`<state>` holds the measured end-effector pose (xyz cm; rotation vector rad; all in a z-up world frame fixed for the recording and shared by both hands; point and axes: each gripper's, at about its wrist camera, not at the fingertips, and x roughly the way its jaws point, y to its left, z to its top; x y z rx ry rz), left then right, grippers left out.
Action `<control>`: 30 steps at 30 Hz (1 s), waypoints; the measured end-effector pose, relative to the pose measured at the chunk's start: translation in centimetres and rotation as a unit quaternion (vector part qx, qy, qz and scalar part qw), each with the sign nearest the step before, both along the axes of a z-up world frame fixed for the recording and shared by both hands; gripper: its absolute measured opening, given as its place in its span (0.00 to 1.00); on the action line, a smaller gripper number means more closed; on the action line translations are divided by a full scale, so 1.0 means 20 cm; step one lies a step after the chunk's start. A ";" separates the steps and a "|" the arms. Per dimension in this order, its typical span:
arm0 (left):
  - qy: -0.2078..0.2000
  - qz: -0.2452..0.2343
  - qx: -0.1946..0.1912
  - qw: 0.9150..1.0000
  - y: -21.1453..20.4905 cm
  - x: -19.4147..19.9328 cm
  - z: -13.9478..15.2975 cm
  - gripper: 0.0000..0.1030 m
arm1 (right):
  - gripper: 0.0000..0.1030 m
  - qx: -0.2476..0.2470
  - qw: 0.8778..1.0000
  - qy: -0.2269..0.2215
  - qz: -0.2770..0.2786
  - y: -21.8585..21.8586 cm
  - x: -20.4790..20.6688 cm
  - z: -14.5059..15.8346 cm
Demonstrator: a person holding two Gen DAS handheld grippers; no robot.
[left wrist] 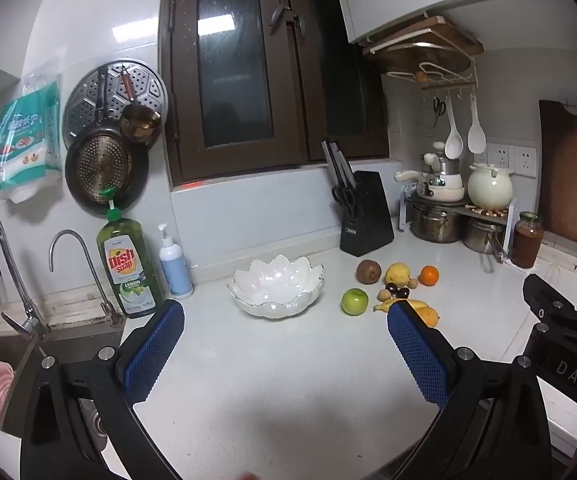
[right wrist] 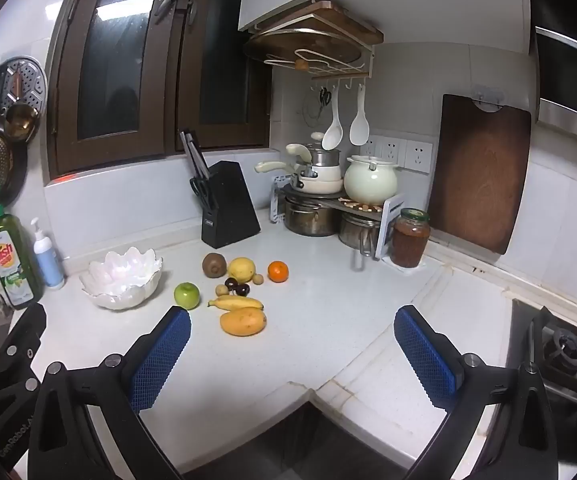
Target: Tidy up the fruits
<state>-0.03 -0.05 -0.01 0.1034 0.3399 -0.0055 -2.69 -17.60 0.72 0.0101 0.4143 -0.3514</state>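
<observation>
Both pairs of fingers spread wide, gripping nothing: left gripper, right gripper. Fruits loose on the desk right of the empty bowl. Mango whole only in right view; sink, lower left, only in left. Small dark fruits, perhaps plums.
</observation>
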 end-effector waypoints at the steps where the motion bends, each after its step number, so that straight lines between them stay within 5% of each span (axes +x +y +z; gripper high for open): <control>1: -0.002 0.002 0.000 1.000 0.00 0.00 0.00 1.00 | 1.00 0.001 1.000 0.004 0.000 0.00 0.00 0.00; 30: -0.003 0.005 -0.019 1.000 0.06 -0.01 -0.01 1.00 | 1.00 0.010 1.000 0.007 0.004 0.02 0.04 -0.02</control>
